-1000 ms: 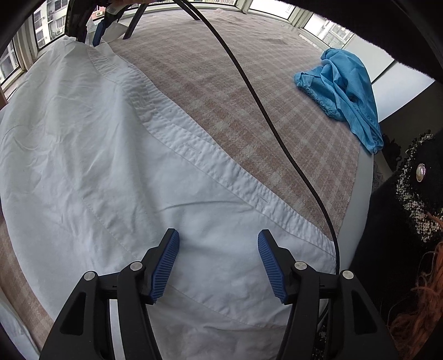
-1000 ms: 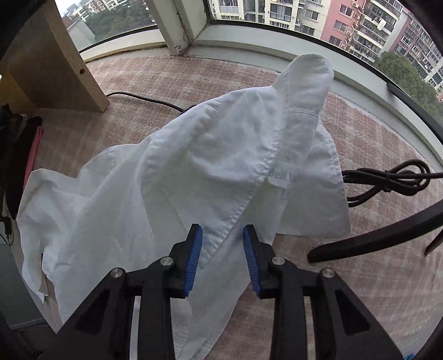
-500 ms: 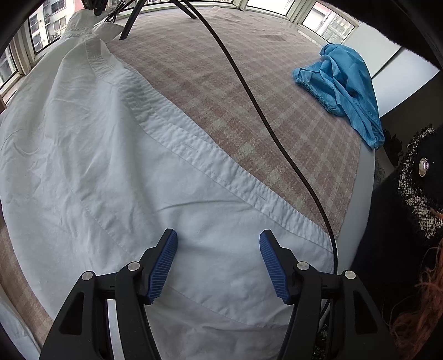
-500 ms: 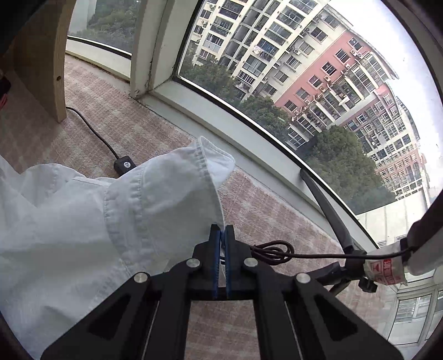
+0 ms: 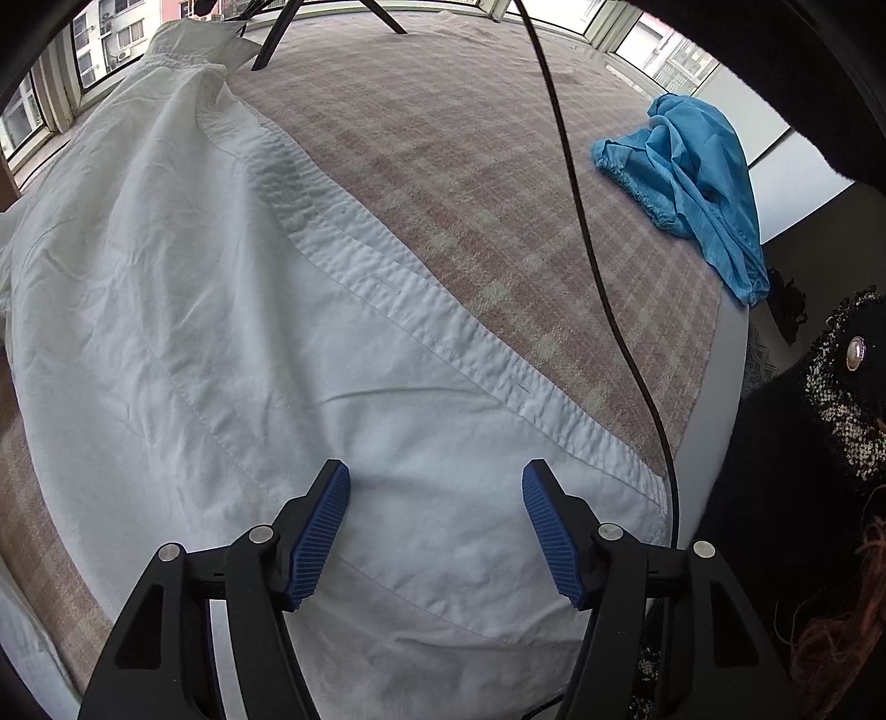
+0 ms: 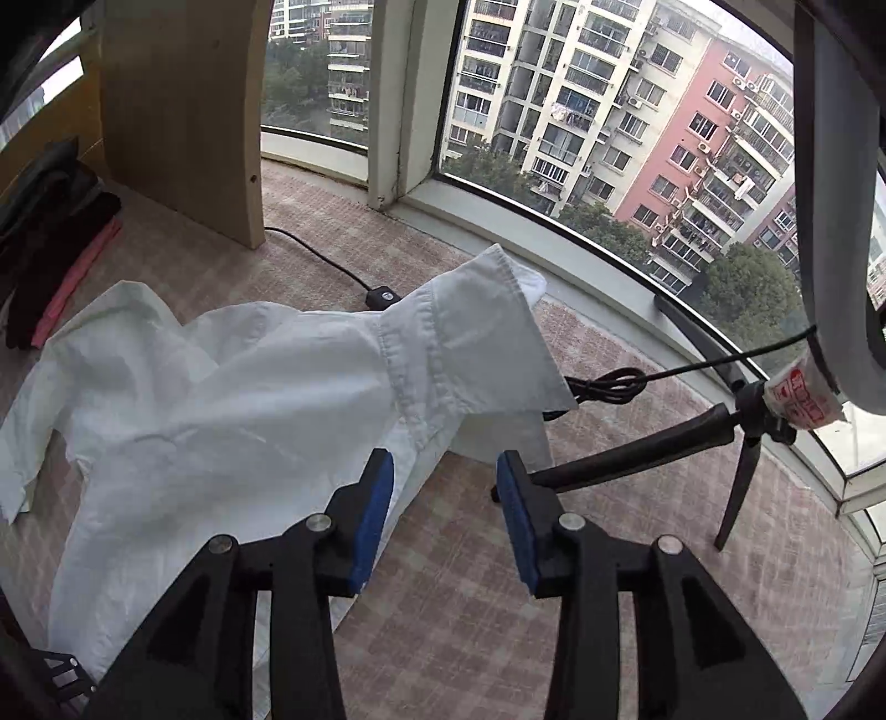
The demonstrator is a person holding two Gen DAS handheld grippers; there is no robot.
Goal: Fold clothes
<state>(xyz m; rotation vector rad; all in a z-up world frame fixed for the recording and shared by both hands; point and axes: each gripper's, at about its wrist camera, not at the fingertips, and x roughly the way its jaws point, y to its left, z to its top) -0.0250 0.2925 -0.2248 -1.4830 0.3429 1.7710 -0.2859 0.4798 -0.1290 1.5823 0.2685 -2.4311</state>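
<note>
Left wrist view: white shirt (image 5: 232,310) spread flat on plaid worktop (image 5: 470,183); left claw (image 5: 434,526) spread above hem. Right claw (image 6: 446,518) opening, nothing pinched. Light, limp cotton; best gripped at stiffer collar (image 6: 476,332) or placket.

The shirt (image 5: 232,310) lies spread on the checked cover (image 5: 454,166), filling the left wrist view from 6 o'clock up to 11 o'clock, where its collar (image 5: 188,47) sits beside a tripod leg (image 5: 274,41). A crumpled garment (image 5: 692,183) lies well apart at 2 o'clock, at the cover's edge. A cable (image 5: 587,221) crosses the cover between them, from 12 towards 5 o'clock.
</note>
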